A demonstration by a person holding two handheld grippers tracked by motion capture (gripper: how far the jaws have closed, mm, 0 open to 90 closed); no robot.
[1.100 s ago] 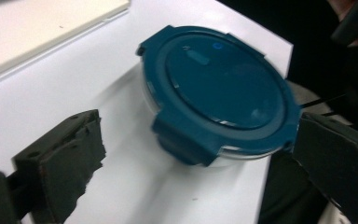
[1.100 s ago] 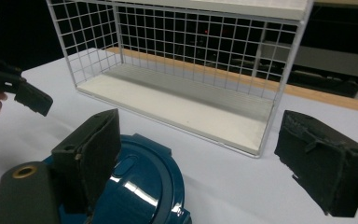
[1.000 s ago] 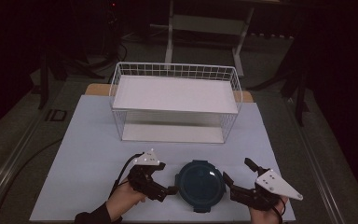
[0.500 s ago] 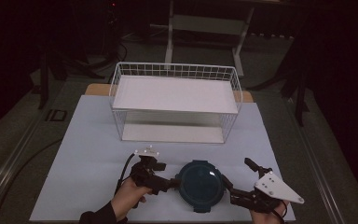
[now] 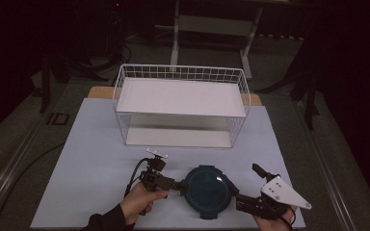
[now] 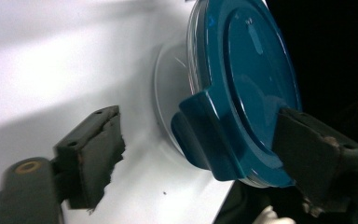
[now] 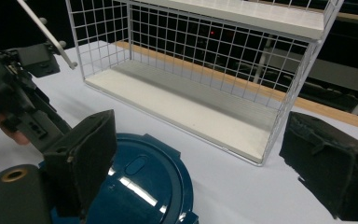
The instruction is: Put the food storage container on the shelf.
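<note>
Left gripper view: lid tab (image 6: 209, 135) sits between the left gripper's (image 6: 200, 158) closing, still-parted jaws. Right gripper (image 7: 214, 163), jaws wide apart, hovers at the lid's (image 5: 207, 191) opposite edge.

Lid (image 5: 207, 191): glossy teal plastic, smooth, over clear container wall. My pads (image 6: 91, 156): matt black foam, frayed edge. Rack (image 5: 181, 72) at 12 o'clock: white coated wire. Table (image 5: 91, 163): matt white.

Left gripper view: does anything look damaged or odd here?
Yes. The foam pad on the left tool is torn and ragged along its inner edge. The blue lidded container looks intact, one latch tab between the open jaws.
</note>
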